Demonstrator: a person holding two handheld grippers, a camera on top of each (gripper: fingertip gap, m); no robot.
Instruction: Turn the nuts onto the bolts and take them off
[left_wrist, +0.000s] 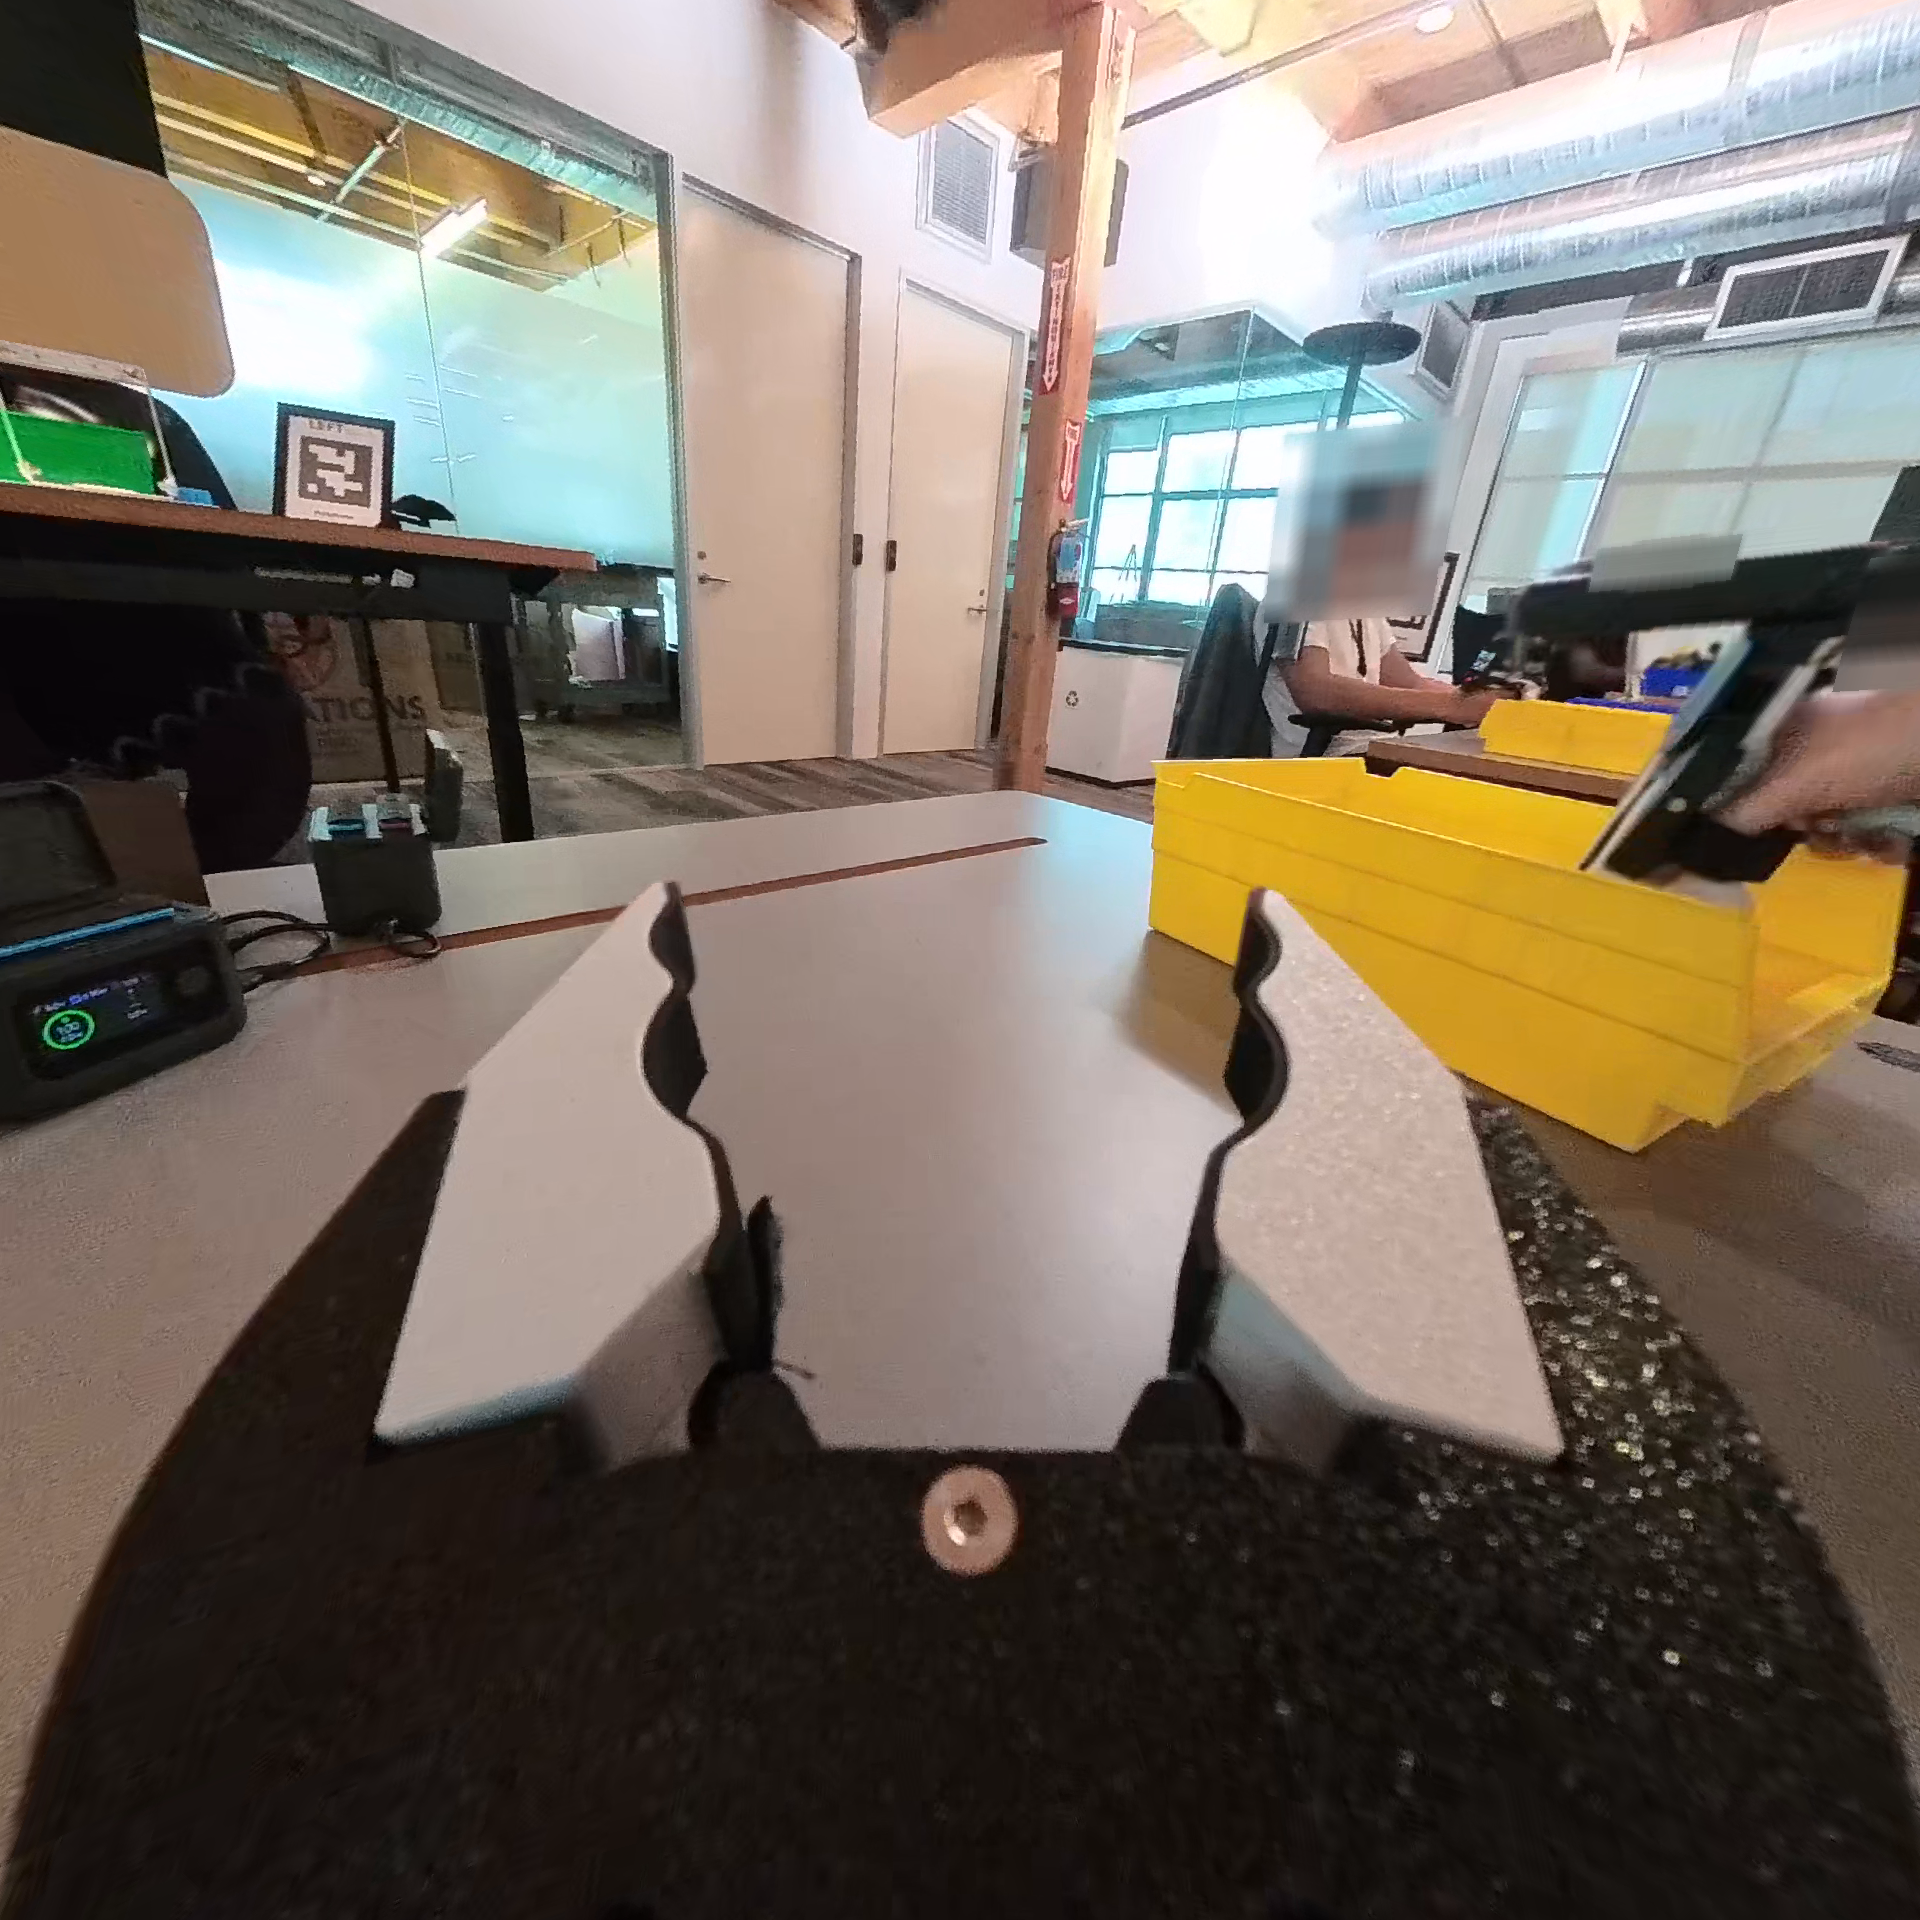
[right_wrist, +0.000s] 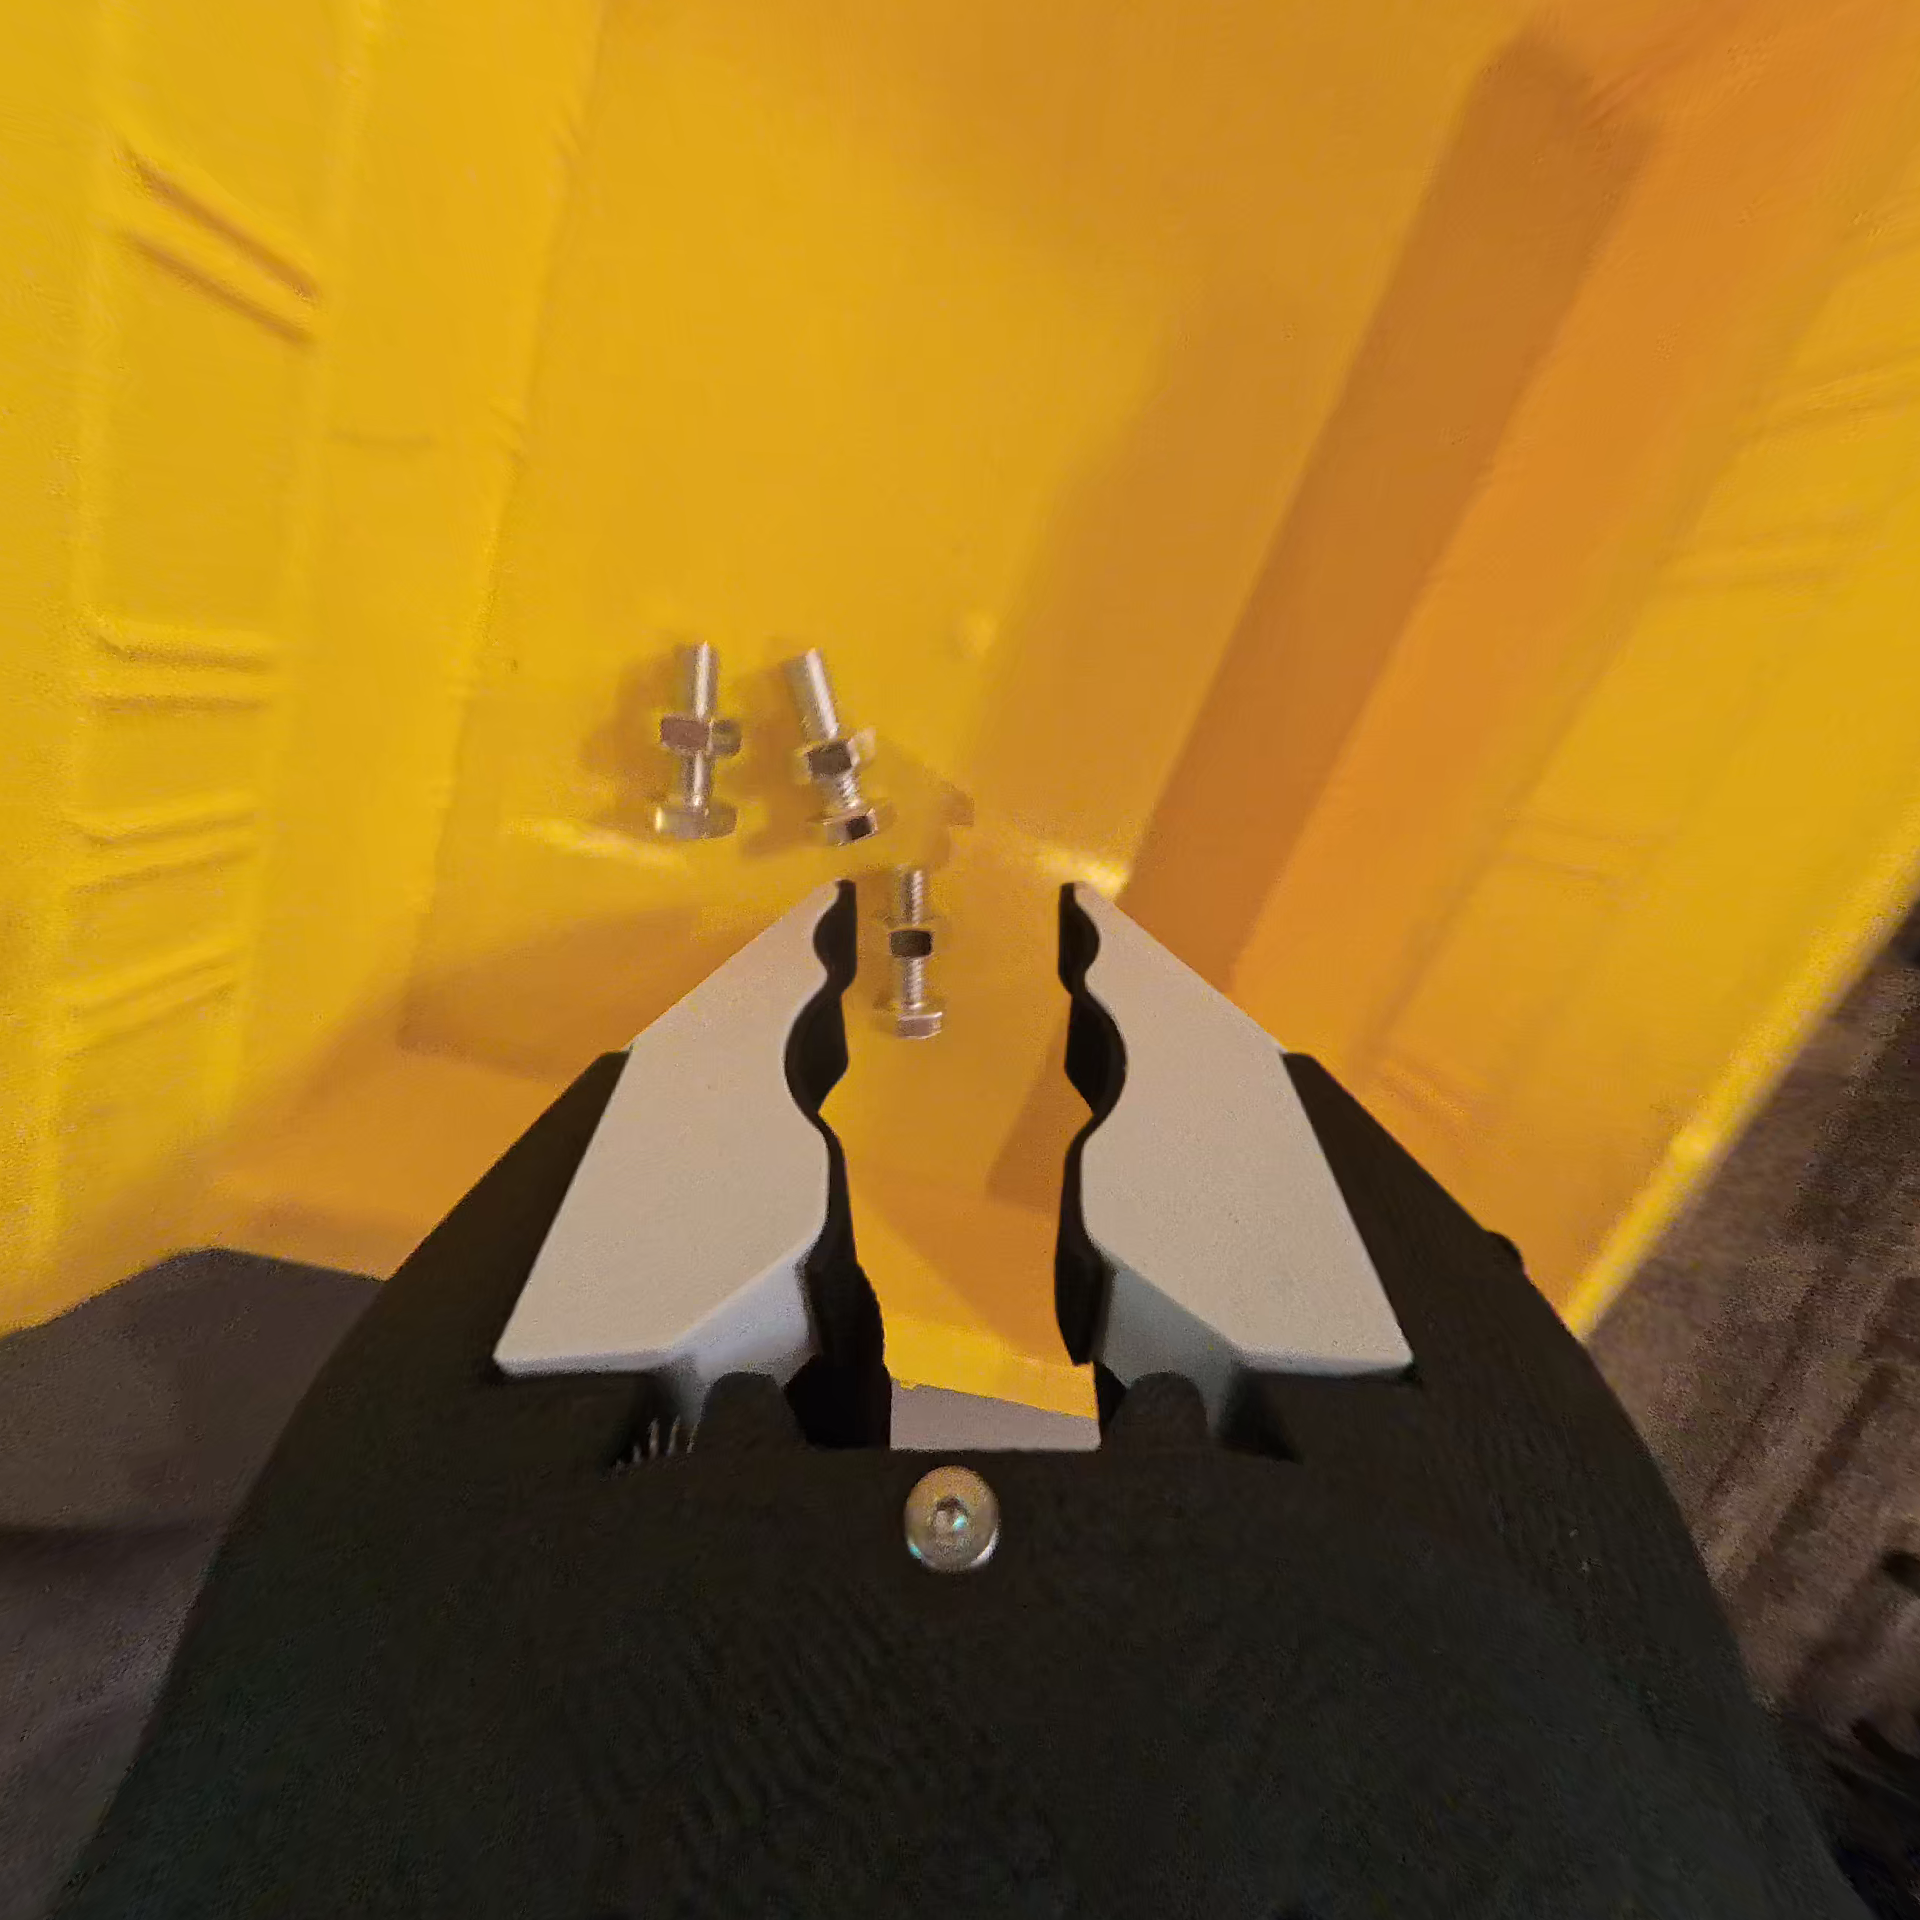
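Your left gripper (left_wrist: 961, 914) hovered low over the grey table (left_wrist: 883, 935), fingers spread wide, nothing between them. Your right gripper (right_wrist: 951, 888) was tipped down into the yellow bin (right_wrist: 1039, 416), fingers moderately apart and empty. Three bolts lay on the bin floor, each with a nut on its shank: one bolt (right_wrist: 912, 956) just ahead between the fingertips (not touched), two bolts (right_wrist: 769, 743) side by side slightly farther in.

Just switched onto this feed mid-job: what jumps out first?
The yellow bin fills the right wrist view, with three bolts lying on its floor, each carrying a nut, just past the open right gripper. The left gripper hangs open and empty over the grey table.
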